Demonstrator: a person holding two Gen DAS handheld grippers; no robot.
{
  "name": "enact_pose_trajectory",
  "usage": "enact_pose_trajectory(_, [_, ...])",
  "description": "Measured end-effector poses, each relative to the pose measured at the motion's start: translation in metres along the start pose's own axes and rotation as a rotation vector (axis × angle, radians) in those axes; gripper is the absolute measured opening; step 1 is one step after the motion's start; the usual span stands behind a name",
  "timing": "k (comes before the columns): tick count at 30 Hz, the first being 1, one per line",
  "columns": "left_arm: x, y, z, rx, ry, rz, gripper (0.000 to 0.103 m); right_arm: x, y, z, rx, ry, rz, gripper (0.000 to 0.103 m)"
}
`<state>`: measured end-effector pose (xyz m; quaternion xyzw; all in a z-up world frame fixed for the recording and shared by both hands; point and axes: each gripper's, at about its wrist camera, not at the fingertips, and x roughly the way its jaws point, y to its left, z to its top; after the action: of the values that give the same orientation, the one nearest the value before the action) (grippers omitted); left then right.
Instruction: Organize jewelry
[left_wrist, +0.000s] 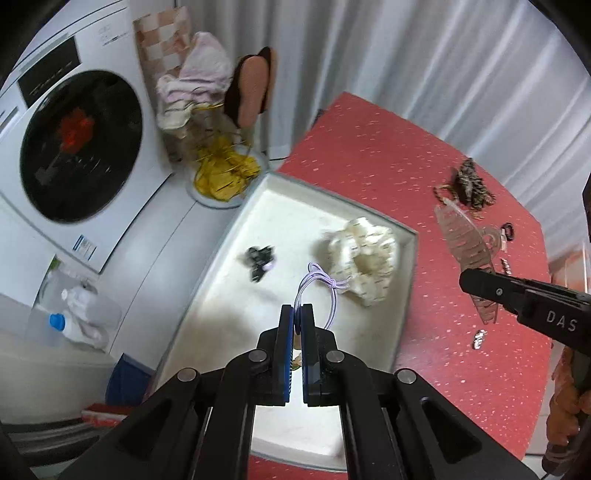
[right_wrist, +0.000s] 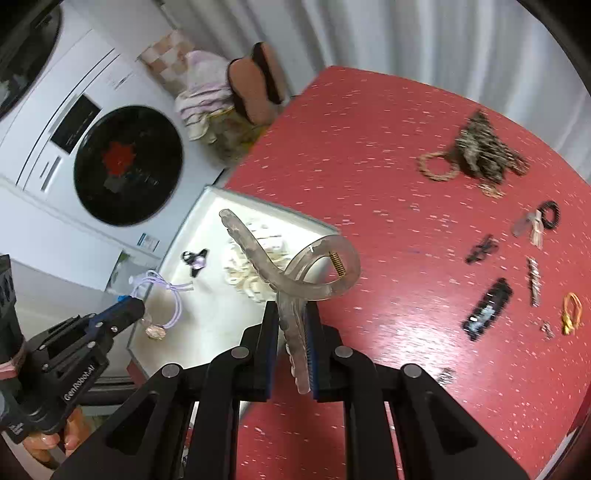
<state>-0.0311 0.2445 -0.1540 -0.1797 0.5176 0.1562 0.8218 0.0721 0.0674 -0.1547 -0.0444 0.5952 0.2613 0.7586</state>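
**Both claws loaded over the tray**

The red bench carries a white tray at its edge. The right claw is clenched on a clear hair claw clip, which rises from its tips above the tray's near corner. The left claw pinches a lilac hair tie, looping forward over the tray beside a cream scrunchie.

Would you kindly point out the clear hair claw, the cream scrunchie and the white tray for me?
clear hair claw (right_wrist: 317, 266): right wrist view, its curved top.
cream scrunchie (left_wrist: 364, 254): left wrist view, its middle folds.
white tray (left_wrist: 291, 201): left wrist view, bare floor near the far wall.
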Motion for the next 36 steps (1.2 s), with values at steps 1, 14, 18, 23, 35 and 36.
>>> enact_pose_trajectory(1, [0.002,0.006,-0.002,-0.008,0.003,0.006,0.004,0.002,0.004,0.001,-0.004,0.005,0.007,0.015])
enact_pose_trajectory(14, [0.049,0.042,-0.027,-0.076,0.08,0.066,0.004,0.067,0.056,-0.01,-0.05,0.146,0.08,0.015])
enact_pose_trajectory(18, [0.059,0.046,-0.029,-0.073,0.087,0.077,0.004,0.094,0.062,-0.011,-0.044,0.192,0.078,0.015])
enact_pose_trajectory(23, [0.071,0.051,-0.03,-0.075,0.097,0.096,0.004,0.116,0.066,-0.006,-0.055,0.213,0.046,0.015])
enact_pose_trajectory(35, [0.084,0.053,-0.038,-0.052,0.121,0.147,0.005,0.142,0.064,0.004,-0.041,0.241,-0.012,0.017])
enact_pose_trajectory(36, [0.084,0.053,-0.037,-0.05,0.123,0.152,0.005,0.142,0.064,0.004,-0.04,0.241,-0.01,0.017])
